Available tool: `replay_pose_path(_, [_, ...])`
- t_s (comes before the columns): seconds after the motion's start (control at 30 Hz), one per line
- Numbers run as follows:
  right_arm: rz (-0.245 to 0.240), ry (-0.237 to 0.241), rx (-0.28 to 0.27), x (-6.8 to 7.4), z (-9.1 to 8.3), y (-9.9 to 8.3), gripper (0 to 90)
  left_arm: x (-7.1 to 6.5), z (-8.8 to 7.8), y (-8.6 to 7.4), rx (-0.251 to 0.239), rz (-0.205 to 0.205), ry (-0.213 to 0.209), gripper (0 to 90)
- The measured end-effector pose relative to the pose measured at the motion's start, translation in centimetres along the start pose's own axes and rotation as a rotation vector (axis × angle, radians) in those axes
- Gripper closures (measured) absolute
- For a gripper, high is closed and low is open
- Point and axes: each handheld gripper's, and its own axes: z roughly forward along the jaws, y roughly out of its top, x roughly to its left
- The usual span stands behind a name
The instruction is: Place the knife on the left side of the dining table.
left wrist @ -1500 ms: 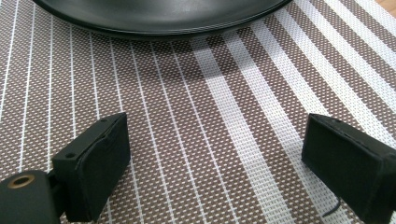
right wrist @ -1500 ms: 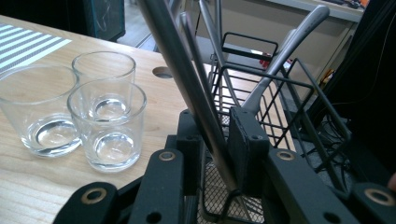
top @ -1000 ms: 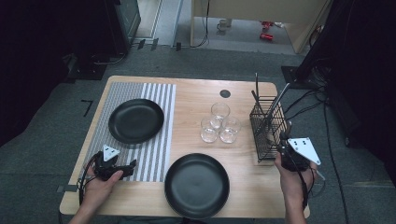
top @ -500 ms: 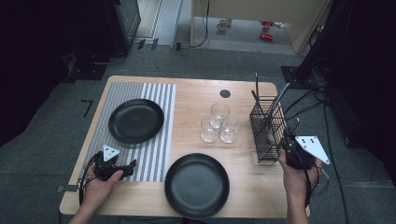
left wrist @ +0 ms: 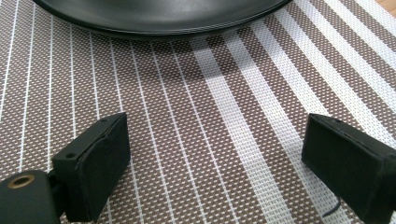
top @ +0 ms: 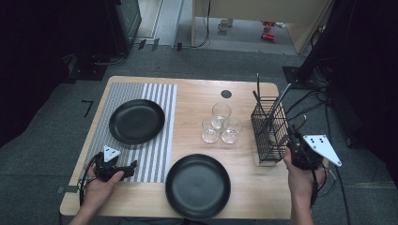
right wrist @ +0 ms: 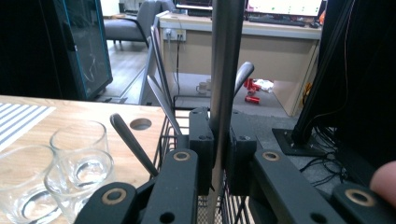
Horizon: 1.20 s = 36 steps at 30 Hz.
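We find no text, label, brand, number or sign that can be read in any of the views. The red cans on the floor beyond the surface [top: 268, 36] may carry print (they are too small and blurred for us to tell). The monitors on the far desk [right wrist: 285, 6] glow with content, yet we cannot make out a single word or figure on them.

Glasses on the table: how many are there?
3, clustered together in the middle of the table, left of the wire basket: one at the back, one front left, one front right. None seems hidden.
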Motion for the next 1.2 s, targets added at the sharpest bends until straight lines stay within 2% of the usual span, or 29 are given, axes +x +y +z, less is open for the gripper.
replay_pose_path(0.6, [0.022,0.041,-0.076,0.8,-1.8,2.9,84.5,0.0,0.0,0.0,0.001,0.000,-0.001,7.9])
replay_pose_path(1.2, [0.049,0.086,-0.118,2.0,-3.1,4.5,84.5,0.0,0.0,0.0,0.001,-0.001,0.000,7.9])
